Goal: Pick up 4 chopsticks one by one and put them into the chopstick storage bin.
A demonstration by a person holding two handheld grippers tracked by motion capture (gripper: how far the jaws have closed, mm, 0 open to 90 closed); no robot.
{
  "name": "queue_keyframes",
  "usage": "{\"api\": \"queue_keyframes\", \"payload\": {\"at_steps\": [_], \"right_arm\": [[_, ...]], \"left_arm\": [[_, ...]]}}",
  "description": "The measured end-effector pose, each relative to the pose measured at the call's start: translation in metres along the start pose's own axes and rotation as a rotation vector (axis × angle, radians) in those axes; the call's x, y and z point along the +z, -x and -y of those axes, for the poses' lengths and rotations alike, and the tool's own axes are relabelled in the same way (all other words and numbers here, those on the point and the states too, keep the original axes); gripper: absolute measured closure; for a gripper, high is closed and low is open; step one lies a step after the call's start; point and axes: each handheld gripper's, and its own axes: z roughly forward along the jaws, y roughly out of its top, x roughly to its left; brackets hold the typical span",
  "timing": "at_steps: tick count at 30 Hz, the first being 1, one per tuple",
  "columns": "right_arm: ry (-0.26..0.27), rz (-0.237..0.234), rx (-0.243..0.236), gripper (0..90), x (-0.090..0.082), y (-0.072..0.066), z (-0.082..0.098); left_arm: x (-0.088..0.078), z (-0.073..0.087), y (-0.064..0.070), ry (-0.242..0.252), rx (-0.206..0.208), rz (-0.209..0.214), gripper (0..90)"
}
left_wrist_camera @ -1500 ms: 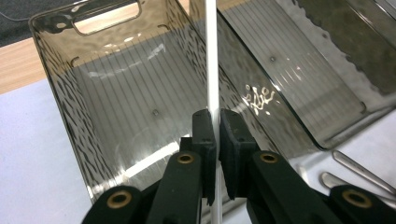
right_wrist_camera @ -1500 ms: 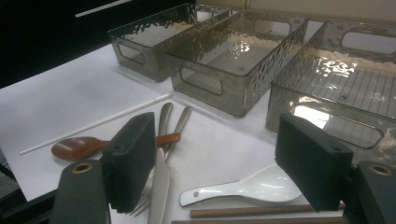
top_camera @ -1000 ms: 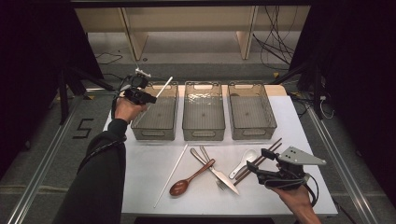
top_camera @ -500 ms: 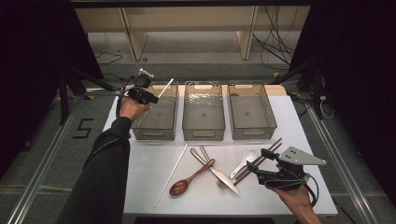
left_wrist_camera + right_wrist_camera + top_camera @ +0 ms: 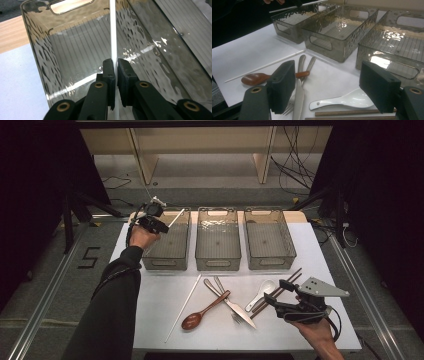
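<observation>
— Over the far-left corner of the left clear bin (image 5: 167, 242), held above its rim: one white chopstick (image 5: 174, 218), pinched in the left gripper (image 5: 161, 227). Slanting up and away over the bin's back edge.

— And those jaws?

— Pressed together on the chopstick, seen plainly in the left gripper view: black pads (image 5: 109, 72) clamped on either side of the thin white stick (image 5: 113, 32), rippled bin wall (image 5: 42, 55) and ribbed floor just behind. Hand (image 5: 141, 236) wrapped around the gripper body, dark sleeve running down toward the near edge.

— What sits beside that bin?

— Two more clear bins in a row to its right, a middle one (image 5: 217, 240) and a right one (image 5: 269, 240), all on a white table (image 5: 150, 305). Nothing visible inside them.

— And nearer the person?

— A second white chopstick (image 5: 184, 307) lying loose on the table, slanted. Just right of it, a brown wooden spoon (image 5: 202, 312), then a metal knife (image 5: 235, 306) and fork (image 5: 225, 300) crossing each other. Further right, a white ceramic soup spoon (image 5: 260, 294) and a pair of dark brown chopsticks (image 5: 277, 291).

— The other gripper?

— Right gripper (image 5: 282, 295) low at the near right, just above the dark chopsticks. Jaws spread wide, pinching nothing; in the right gripper view, soup spoon (image 5: 344, 100) and brown chopsticks (image 5: 352, 113) lying between the two open pads (image 5: 283, 85).
</observation>
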Motion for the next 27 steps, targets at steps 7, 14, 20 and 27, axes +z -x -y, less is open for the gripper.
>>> {"api": "queue_keyframes", "payload": {"at_steps": [7,14,20,27], "right_arm": [[0.0,-0.001,0.002,30.0,0.0,0.0,0.0],[0.001,0.001,0.006,30.0,-0.001,0.0,0.0],[0.001,0.004,0.006,30.0,-0.001,0.0,0.0],[0.003,0.007,0.003,30.0,-0.001,0.0,0.0]], "left_arm": [[-0.003,-0.002,0.003,0.055,-0.007,-0.032,67.2],[-0.016,-0.001,0.009,0.066,-0.014,0.013,52.2],[-0.032,0.007,0.015,0.085,-0.041,0.073,39.1],[-0.052,0.023,0.033,0.089,-0.021,0.121,27.8]]}}
